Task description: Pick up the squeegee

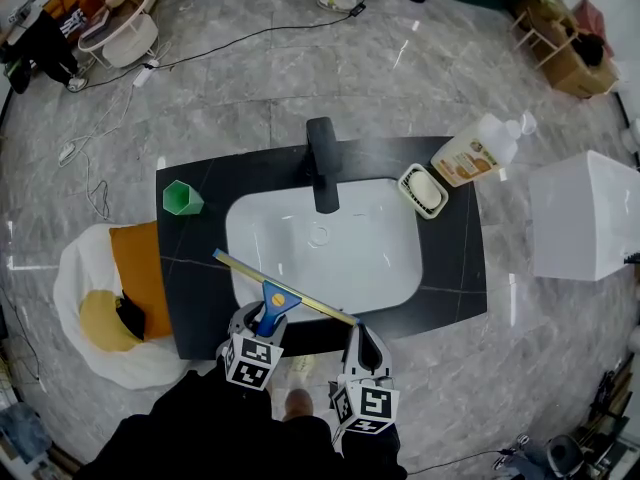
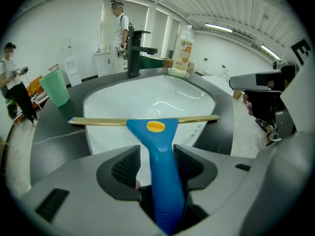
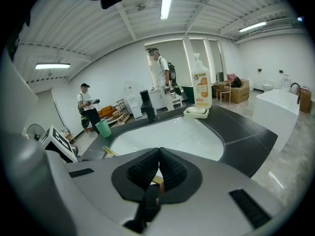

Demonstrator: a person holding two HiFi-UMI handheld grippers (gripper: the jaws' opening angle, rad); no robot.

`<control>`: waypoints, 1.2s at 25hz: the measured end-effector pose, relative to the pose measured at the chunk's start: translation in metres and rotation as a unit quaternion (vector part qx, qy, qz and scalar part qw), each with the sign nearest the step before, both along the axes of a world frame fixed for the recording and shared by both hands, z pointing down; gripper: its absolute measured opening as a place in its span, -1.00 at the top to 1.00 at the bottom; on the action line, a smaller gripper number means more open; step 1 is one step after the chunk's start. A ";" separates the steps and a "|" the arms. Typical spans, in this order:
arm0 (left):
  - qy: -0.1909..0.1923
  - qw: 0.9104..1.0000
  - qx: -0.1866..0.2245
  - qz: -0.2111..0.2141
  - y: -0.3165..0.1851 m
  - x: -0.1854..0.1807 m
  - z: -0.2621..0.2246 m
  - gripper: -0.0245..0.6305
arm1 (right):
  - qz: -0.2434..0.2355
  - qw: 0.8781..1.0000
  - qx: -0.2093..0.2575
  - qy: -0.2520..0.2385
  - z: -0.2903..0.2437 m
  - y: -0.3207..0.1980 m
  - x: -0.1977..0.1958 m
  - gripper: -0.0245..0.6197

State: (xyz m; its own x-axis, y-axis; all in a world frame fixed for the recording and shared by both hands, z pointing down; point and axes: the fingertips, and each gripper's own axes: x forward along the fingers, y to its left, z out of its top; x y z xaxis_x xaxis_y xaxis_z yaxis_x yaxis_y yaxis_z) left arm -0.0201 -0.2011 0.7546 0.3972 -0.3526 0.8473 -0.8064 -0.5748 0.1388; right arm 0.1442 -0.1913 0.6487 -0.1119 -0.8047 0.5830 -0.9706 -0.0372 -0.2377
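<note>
The squeegee [image 1: 281, 292] has a blue handle with a yellow spot and a long brass-coloured blade; it slants over the front rim of the white sink [image 1: 395, 258]. My left gripper [image 1: 264, 320] is shut on the blue handle [image 2: 161, 166], with the blade [image 2: 98, 122] lying crosswise just beyond the jaws. My right gripper [image 1: 361, 344] is at the front edge of the black counter [image 1: 455, 268], close to the blade's right end, jaws pressed together with nothing between them [image 3: 157, 173]. A bit of the blade [image 3: 109, 151] shows to its left.
A black tap [image 1: 322, 163] stands behind the basin. A green cup [image 1: 182, 198] sits at the counter's left, a soap dish [image 1: 423, 190] and a pump bottle [image 1: 476, 150] at its right. A white box [image 1: 585, 216] stands right of the counter. People stand in the background.
</note>
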 end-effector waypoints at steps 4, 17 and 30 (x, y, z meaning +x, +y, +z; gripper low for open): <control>-0.012 1.000 -0.002 0.003 -0.002 0.001 0.004 0.25 | 0.003 1.000 -0.004 -0.001 0.002 -0.001 0.002 0.88; -0.029 0.999 -0.018 -0.011 -0.006 0.004 0.011 0.42 | 0.011 1.000 -0.009 -0.002 0.006 -0.004 0.011 0.88; -0.020 0.999 -0.017 -0.034 -0.011 0.000 0.010 0.59 | 0.007 1.000 -0.005 0.000 0.003 -0.003 0.010 0.88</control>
